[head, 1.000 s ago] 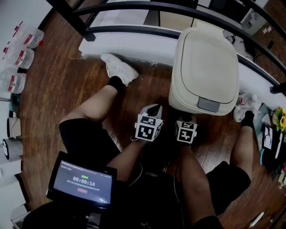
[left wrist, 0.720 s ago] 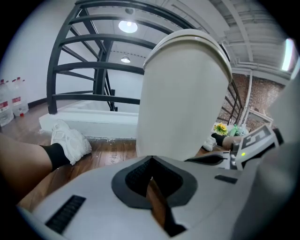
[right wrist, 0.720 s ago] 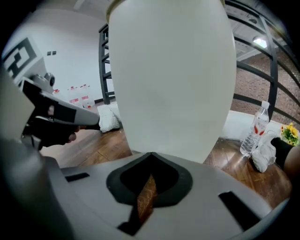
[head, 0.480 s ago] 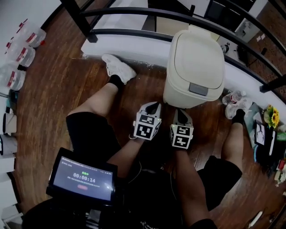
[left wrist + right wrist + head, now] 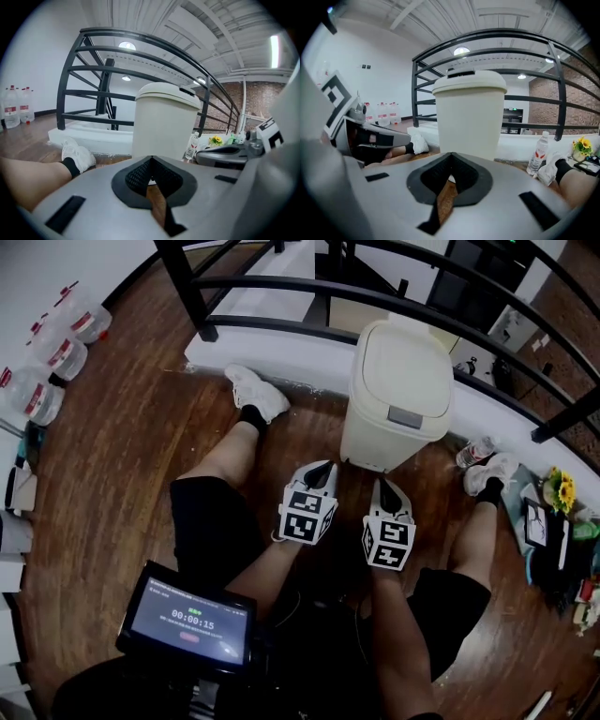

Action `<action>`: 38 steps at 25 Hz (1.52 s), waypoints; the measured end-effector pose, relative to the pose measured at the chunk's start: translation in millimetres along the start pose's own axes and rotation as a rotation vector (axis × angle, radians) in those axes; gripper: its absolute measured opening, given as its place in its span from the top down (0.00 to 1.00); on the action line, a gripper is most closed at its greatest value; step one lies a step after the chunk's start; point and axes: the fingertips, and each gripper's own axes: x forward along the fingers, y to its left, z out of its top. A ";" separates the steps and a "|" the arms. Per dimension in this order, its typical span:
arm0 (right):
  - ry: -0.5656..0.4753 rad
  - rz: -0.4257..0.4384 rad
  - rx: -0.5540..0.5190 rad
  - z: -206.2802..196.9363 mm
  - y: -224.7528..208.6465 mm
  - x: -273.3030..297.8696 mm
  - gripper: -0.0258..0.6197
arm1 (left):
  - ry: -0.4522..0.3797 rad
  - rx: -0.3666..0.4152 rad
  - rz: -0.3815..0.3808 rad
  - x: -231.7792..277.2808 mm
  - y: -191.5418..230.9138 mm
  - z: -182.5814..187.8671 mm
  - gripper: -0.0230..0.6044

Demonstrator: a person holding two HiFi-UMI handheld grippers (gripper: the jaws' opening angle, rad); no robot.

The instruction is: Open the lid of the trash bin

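Note:
A cream trash bin [image 5: 398, 395] stands on the wood floor against a white ledge, its lid [image 5: 405, 362] down and a grey push tab [image 5: 406, 416] at the lid's front edge. My left gripper [image 5: 325, 466] and right gripper [image 5: 382, 487] hover side by side just short of the bin's front, both shut and empty. In the left gripper view the bin [image 5: 164, 122] rises straight beyond the left gripper [image 5: 150, 160]. The right gripper view shows the bin [image 5: 468, 117] upright past the right gripper [image 5: 450, 156], with no contact.
A black railing [image 5: 281, 287] runs behind the white ledge [image 5: 281, 348]. The person's legs and white shoes [image 5: 253, 390] flank the bin. Large water bottles [image 5: 52, 357] stand far left, a small bottle [image 5: 473, 451] and yellow flowers [image 5: 562, 491] at right. A timer screen [image 5: 192, 622] sits below.
The head camera has pulled back, so the bin looks smaller and farther. Both grippers stay shut and have drawn slightly away from the bin. The lid stays down.

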 end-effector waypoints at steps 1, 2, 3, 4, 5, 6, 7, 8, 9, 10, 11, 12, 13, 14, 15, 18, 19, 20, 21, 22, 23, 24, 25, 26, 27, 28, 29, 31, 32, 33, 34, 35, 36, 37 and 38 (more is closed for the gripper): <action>-0.019 -0.008 0.004 4.2 -1.1 -7.2 0.95 | -0.013 0.003 -0.002 -4.7 -4.2 2.8 0.97; -0.039 -0.019 0.008 8.3 -2.7 -14.4 0.95 | -0.026 0.007 -0.005 -10.1 -8.5 5.8 0.97; -0.059 -0.031 0.013 12.4 -4.4 -21.6 0.95 | -0.040 0.014 -0.007 -16.3 -12.8 8.7 0.97; -0.079 -0.042 0.018 16.6 -5.9 -28.7 0.95 | -0.056 0.022 -0.007 -23.2 -16.6 11.4 0.97; -0.100 -0.051 0.022 21.0 -7.1 -35.3 0.95 | -0.070 0.031 -0.006 -30.1 -19.5 14.1 0.97; -0.122 -0.058 0.024 25.9 -8.1 -41.1 0.95 | -0.085 0.040 -0.002 -36.2 -21.2 17.2 0.97; -0.144 -0.062 0.023 30.9 -9.0 -46.3 0.95 | -0.099 0.049 0.001 -41.4 -22.2 20.5 0.97; -0.168 -0.065 0.020 35.8 -9.7 -51.5 0.95 | -0.113 0.057 0.005 -46.1 -23.0 23.6 0.97; -0.190 -0.070 0.014 39.9 -10.4 -57.4 0.95 | -0.124 0.063 0.009 -50.7 -23.9 25.8 0.97; -0.211 -0.075 0.006 43.3 -10.6 -63.8 0.95 | -0.134 0.066 0.013 -55.5 -24.6 27.0 0.97; -0.228 -0.078 -0.002 45.8 -9.9 -70.0 0.95 | -0.142 0.067 0.017 -60.5 -24.9 27.3 0.97; -0.241 -0.076 -0.005 47.3 -8.3 -75.3 0.95 | -0.149 0.065 0.020 -65.4 -25.0 27.1 0.97; -0.250 -0.071 -0.006 47.8 -6.1 -79.7 0.95 | -0.153 0.061 0.021 -69.7 -25.4 26.3 0.97; -0.255 -0.065 -0.004 47.3 -3.9 -83.5 0.95 | -0.156 0.056 0.022 -73.3 -26.4 24.9 0.97; -0.258 -0.060 -0.003 46.1 -2.0 -86.8 0.95 | -0.157 0.052 0.022 -76.1 -28.1 23.0 0.97; -0.273 -0.052 -0.004 42.3 4.4 -95.5 0.95 | -0.158 0.034 0.020 -80.7 -36.3 15.7 0.97; -0.279 -0.053 -0.009 41.5 6.1 -98.4 0.95 | -0.160 0.031 0.016 -80.9 -40.2 14.3 0.97; -0.286 -0.056 -0.014 41.1 7.1 -101.4 0.95 | -0.163 0.034 0.011 -80.8 -44.7 13.9 0.97; -0.292 -0.057 -0.016 41.2 7.5 -104.4 0.95 | -0.168 0.045 0.007 -81.0 -49.2 13.8 0.97; -0.298 -0.055 -0.017 41.9 7.9 -107.0 0.95 | -0.173 0.062 0.003 -81.5 -53.2 13.8 0.97; -0.305 -0.052 -0.018 43.2 7.9 -109.0 0.95 | -0.176 0.080 -0.002 -82.0 -56.5 14.0 0.97; -0.311 -0.050 -0.018 45.0 7.3 -110.4 0.95 | -0.180 0.098 -0.008 -82.3 -59.5 14.9 0.97; -0.317 -0.050 -0.019 46.9 6.0 -111.3 0.95 | -0.183 0.112 -0.014 -82.6 -62.3 16.0 0.97; -0.322 -0.051 -0.018 48.4 4.4 -112.1 0.95 | -0.186 0.123 -0.018 -83.1 -64.5 16.9 0.97; -0.327 -0.052 -0.016 49.6 3.2 -112.6 0.95 | -0.187 0.130 -0.017 -83.8 -65.6 17.2 0.97; -0.331 -0.052 -0.013 50.6 2.7 -112.7 0.95 | -0.186 0.135 -0.015 -84.5 -65.6 16.9 0.97; -0.335 -0.049 -0.010 51.5 3.0 -112.4 0.95 | -0.184 0.138 -0.012 -85.1 -64.9 16.6 0.97; -0.342 -0.042 -0.007 52.7 5.4 -110.8 0.95 | -0.187 0.139 -0.007 -85.6 -62.5 17.4 0.97; -0.344 -0.039 -0.011 52.6 7.2 -109.5 0.95 | -0.189 0.139 -0.005 -85.5 -60.9 18.0 0.97; -0.341 -0.038 -0.017 51.7 9.0 -107.7 0.95 | -0.192 0.136 -0.003 -85.3 -59.1 18.8 0.97; -0.334 -0.038 -0.025 50.0 10.4 -105.6 0.95 | -0.194 0.130 -0.001 -85.2 -57.4 19.9 0.97; -0.322 -0.042 -0.035 47.7 10.9 -103.8 0.95 | -0.197 0.122 0.001 -85.2 -56.1 20.8 0.97; -0.308 -0.051 -0.047 45.0 10.4 -102.5 0.95 | -0.198 0.114 0.001 -85.2 -55.6 21.2 0.97; -0.296 -0.061 -0.059 42.8 9.4 -101.8 0.95 | -0.198 0.108 0.000 -85.2 -55.7 21.0 0.97; -0.290 -0.069 -0.065 41.9 8.3 -101.9 0.95 | -0.197 0.105 -0.001 -84.9 -56.3 20.4 0.97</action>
